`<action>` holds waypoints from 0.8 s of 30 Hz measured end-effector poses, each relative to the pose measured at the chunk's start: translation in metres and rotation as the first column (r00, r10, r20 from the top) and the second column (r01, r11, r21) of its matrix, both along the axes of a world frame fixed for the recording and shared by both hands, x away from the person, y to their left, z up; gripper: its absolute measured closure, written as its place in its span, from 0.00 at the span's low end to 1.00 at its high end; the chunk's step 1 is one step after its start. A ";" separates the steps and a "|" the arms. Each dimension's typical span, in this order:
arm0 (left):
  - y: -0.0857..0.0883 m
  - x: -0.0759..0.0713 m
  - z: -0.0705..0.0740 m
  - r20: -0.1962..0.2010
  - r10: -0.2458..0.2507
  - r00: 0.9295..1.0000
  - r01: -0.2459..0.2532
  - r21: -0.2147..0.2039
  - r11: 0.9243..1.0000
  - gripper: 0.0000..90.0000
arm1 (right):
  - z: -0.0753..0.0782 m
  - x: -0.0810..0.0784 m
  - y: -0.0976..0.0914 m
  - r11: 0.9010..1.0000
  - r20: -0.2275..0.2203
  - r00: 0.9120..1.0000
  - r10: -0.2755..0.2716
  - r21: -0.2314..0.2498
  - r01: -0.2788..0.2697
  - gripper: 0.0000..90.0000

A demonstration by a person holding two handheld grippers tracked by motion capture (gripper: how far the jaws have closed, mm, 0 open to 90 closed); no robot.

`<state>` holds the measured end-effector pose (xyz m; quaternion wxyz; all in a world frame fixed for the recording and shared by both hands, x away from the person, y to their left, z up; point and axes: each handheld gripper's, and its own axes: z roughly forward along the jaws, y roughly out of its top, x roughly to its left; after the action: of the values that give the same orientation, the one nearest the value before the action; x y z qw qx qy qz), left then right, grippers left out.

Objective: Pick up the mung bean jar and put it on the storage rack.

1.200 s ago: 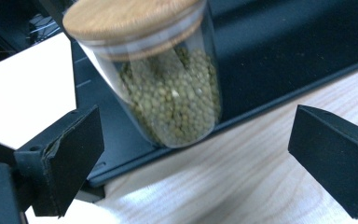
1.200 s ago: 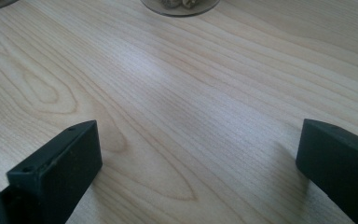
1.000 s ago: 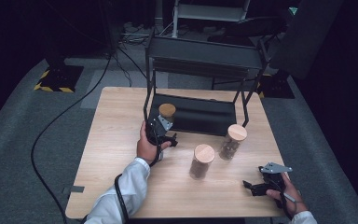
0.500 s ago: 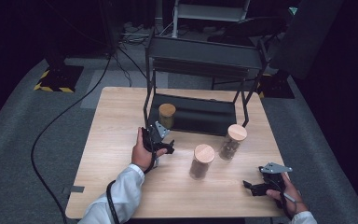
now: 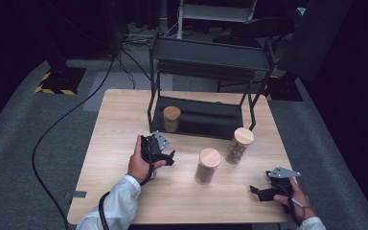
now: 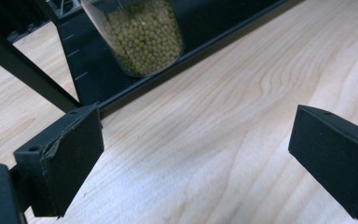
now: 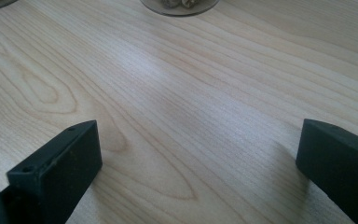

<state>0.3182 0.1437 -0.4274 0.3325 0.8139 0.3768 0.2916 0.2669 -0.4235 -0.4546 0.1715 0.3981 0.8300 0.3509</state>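
I hold the left gripper (image 5: 165, 155) with jaws wide apart and empty, above bare counter (image 5: 115, 124) just in front of the black rack (image 5: 196, 117). The jar of green beans (image 5: 171, 119) stands on the rack's lower shelf at its left end, beside the left front leg. Two cork-lidded jars (image 5: 207, 165) (image 5: 239, 145) stand to the right, well apart from my right gripper (image 5: 258, 191), which rests near the counter's front edge, its jaws likewise spread and empty.

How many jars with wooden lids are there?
3. One jar of green beans stands on the black rack's bottom shelf. Two stand on the table in front: the middle jar and the right jar. None seem hidden.
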 end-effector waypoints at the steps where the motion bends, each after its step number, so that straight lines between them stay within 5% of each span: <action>1: 0.001 -0.001 0.001 -0.004 -0.003 1.000 0.003 0.001 1.000 0.03 | 0.000 0.000 0.000 1.000 0.000 1.000 0.000 0.000 0.000 0.00; 24: 0.038 -0.028 0.000 0.011 -0.129 0.992 0.128 0.072 0.989 0.03 | 0.000 0.000 0.000 1.000 -0.001 1.000 0.000 0.000 0.000 0.00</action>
<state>0.2904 0.1822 -0.4278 0.3241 0.8455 0.3104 0.2892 0.2669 -0.4234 -0.4545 0.1713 0.3983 0.8299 0.3510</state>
